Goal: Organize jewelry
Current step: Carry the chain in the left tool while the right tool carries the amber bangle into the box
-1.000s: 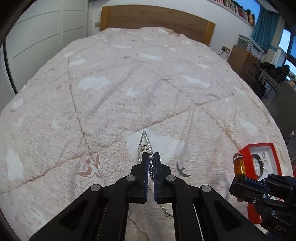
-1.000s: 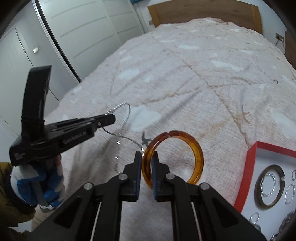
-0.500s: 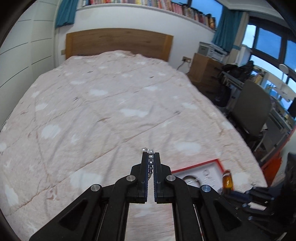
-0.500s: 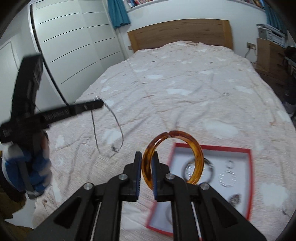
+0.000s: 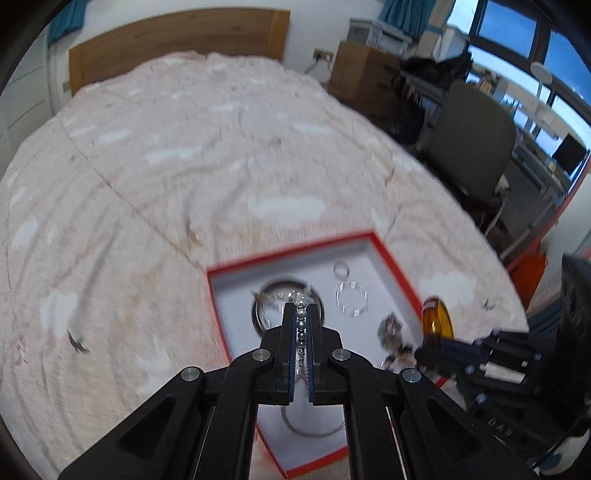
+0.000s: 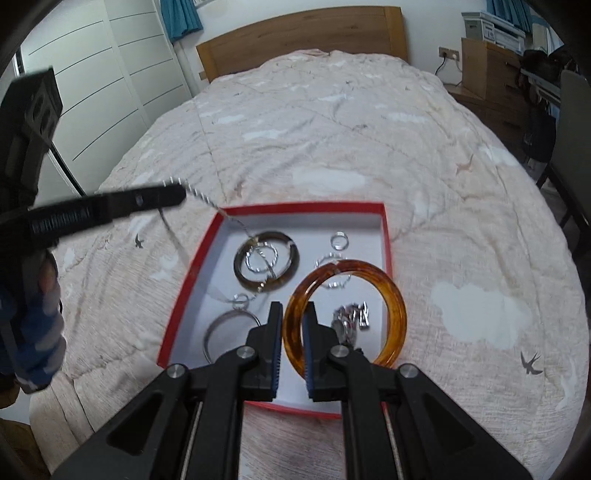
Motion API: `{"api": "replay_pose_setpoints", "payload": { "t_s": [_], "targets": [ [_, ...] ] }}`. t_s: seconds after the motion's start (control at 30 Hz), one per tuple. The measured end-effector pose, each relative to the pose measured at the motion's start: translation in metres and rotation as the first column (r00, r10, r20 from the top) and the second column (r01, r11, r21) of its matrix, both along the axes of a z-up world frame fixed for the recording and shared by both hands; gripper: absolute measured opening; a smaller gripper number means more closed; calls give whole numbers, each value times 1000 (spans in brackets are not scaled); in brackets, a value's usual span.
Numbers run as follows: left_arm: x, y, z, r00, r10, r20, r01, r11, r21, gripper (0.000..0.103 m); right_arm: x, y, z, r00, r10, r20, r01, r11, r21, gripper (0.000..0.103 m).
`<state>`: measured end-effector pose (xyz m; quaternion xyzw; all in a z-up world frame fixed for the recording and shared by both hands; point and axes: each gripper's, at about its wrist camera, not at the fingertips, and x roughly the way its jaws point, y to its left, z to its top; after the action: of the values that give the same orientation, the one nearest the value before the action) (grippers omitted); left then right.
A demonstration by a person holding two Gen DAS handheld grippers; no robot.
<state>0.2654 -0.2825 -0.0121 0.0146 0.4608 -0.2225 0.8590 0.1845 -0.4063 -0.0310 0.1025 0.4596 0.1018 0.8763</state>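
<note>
A red-rimmed white box (image 6: 384, 229) lies on the bed; it also shows in the left wrist view (image 5: 218, 295). It holds a dark bangle (image 6: 291, 264), silver rings and hoops. My left gripper (image 5: 302, 314) is shut on a silver bead necklace (image 5: 301, 317), whose chain (image 6: 207, 201) hangs down into the box. My right gripper (image 6: 293, 314) is shut on an amber bangle (image 6: 397, 306) and holds it upright over the box's near right part. The amber bangle also shows in the left wrist view (image 5: 436, 321).
A pink quilt (image 6: 332, 129) with bird prints covers the bed. A wooden headboard (image 6: 303, 33) stands at the back. White wardrobe doors (image 6: 103, 85) are on the left. A grey chair (image 5: 469, 140) and a desk stand to the right of the bed.
Both grippers have moved over the red box. The necklace chain now hangs into the box, and the amber bangle is lower, above the box's right side.
</note>
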Motion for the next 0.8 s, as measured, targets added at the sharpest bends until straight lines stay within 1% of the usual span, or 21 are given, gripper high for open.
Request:
{"api": "replay_pose_setpoints", "payload": {
  "t_s": [0.17, 0.27, 0.43, 0.63, 0.7, 0.77, 0.8],
  "targets": [
    [-15, -6, -38, 997, -15, -74, 18, 999, 43, 4, -1, 4, -23, 998, 40, -41, -40, 999, 9, 9],
    [-22, -6, -52, 995, -10, -97, 15, 999, 51, 4, 0, 9, -33, 996, 58, -68, -58, 998, 6, 9],
    [-27, -3, -66, 992, -7, -126, 12, 999, 41, 4, 3, 11, -47, 991, 72, -112, -73, 997, -5, 9],
    [-30, 1, -74, 989, -4, -147, 8, 999, 31, 4, -1, 8, -49, 991, 54, -120, -54, 999, 0, 10],
    [-31, 3, -74, 989, -3, -149, 7, 1000, 27, 7, -3, 7, -49, 992, 42, -120, -42, 999, 1, 11],
    [-34, 3, -73, 990, -9, -141, 12, 1000, 25, 13, -5, 7, -48, 992, 31, -120, -31, 1000, 3, 11],
    [-35, 3, -72, 990, -12, -139, 16, 1000, 24, 19, -6, 7, -47, 992, 26, -121, -26, 1000, 1, 11]
  ]
}}
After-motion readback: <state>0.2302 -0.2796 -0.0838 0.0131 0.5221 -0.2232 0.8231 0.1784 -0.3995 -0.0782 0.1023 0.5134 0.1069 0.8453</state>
